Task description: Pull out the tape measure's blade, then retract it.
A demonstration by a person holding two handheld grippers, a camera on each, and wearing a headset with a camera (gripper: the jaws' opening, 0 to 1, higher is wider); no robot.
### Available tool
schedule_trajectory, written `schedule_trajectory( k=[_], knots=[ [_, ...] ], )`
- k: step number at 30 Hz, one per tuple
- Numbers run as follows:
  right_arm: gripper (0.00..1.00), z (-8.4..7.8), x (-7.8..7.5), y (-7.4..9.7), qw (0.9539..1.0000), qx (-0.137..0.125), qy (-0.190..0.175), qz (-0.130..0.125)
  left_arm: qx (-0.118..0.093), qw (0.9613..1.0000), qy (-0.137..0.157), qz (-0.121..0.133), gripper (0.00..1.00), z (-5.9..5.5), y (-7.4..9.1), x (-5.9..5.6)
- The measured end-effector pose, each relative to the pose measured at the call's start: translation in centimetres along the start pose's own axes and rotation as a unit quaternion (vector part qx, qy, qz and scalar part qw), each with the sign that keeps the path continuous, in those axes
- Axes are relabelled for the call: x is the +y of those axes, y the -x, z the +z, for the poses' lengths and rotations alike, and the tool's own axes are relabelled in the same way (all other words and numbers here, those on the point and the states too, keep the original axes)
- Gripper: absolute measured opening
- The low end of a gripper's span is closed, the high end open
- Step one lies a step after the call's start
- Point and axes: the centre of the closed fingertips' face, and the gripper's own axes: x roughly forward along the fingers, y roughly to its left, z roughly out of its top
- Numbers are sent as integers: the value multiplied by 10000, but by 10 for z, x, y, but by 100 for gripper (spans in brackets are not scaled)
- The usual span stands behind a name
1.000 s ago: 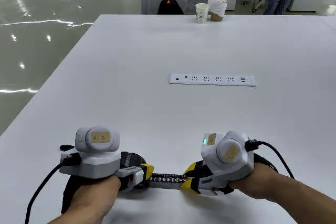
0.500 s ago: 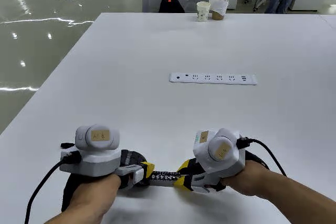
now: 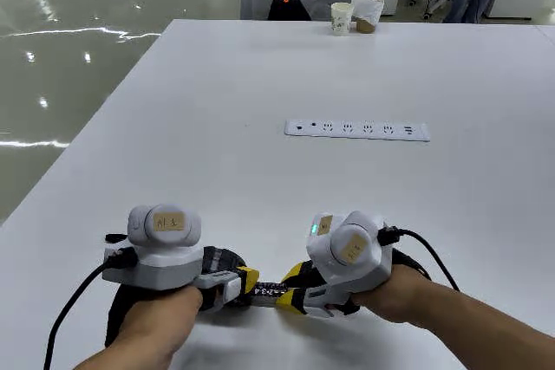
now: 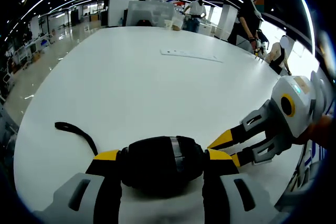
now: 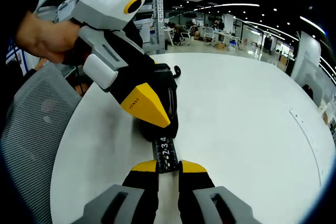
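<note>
So the tape measure [image 3: 221, 270] sits at the near edge of the desk [image 3: 260, 84], right in front of the person, and both tools are on it. The left tool [image 4: 164, 156] is clamped across the black case from both sides. In the left gripper view the case fills the gap between the yellow tips. That makes sense to me: something has to pin the case down, or it would just slide along when the blade gets tugged.

The right tool [image 5: 168, 167] is pinched shut on the blade [image 5: 165, 150], right at its free end. Only a short bit is out. In the right gripper view I can read 2, 3, 4 on it, between the tool's tips and the mouth of the case. The two tools face each other nearly tip to tip, lined up along the blade, so I'd guess any pull or feed runs straight with no kinking.

With this little blade showing, my read is that it's either barely started coming out or almost fully home. I honestly can't tell which.

The case's strap [image 4: 73, 129] trails off loose on the desk behind the left tool, out of the way. The power strip [image 3: 357, 130] lies well apart, further up the desk. The cups [image 3: 342, 17] are at the far edge, so there's nothing to snag on.
</note>
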Motion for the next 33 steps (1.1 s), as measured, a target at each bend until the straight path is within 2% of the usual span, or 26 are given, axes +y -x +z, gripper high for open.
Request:
schedule_trajectory(
  k=[13,24,33],
  knots=[
    [10,15,4,-15,9999,-79,84,24,-2,10000,37,-21,57,0,0,1],
    [11,18,5,-18,9999,-74,88,9,0,10000,52,-41,57,0,1,0],
    [11,18,5,-19,9998,-14,216,-37,99,9997,149,-163,59,-1,-2,0]
  ],
)
